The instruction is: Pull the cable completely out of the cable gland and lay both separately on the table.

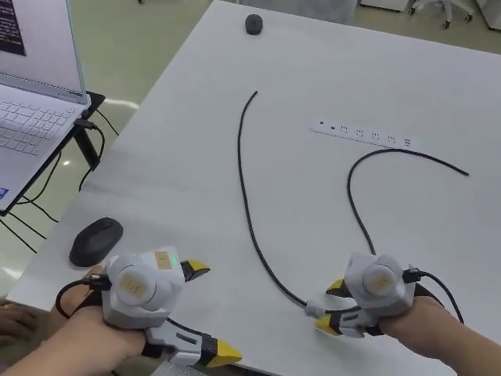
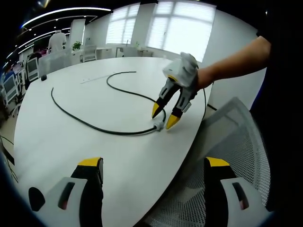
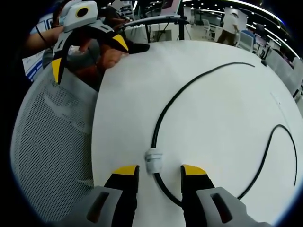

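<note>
1. Far L: laptop (image 1: 31,110), lid up, just off edge of white surface (image 1: 180,164).
2. Next: dark mouse (image 1: 95,240) on surface near L corner, close to left tongs.
3. Left tongs (image 1: 210,311) at near edge, spread wide, nothing btwn. Left gripper view (image 2: 154,163) agrees: yellow tips far apart, holding nothing, over surface edge and a mesh chair (image 2: 232,137).
4. Mid: black cable (image 1: 244,180) flat on surface. One free end far up toward middle, long run down to near edge. Second stretch looping up past right tongs, ending out R.
5. Cable gland (image 1: 314,309): small, white, threaded on cable, lying on surface by front edge. Cable not out of it.
6. Right tongs (image 1: 329,307) low over gland, narrow gap, one tip each side. Right gripper view (image 3: 159,170): gland (image 3: 153,161) just ahead btwn yellow tips, cable passing btwn them, slim gaps either side, so not clamped. Seen from left gripper view (image 2: 163,117): tips pointing down, gland right at them.
7. R: white power strip (image 1: 364,135) further back on surface, near cable's R end, not touching.
</note>
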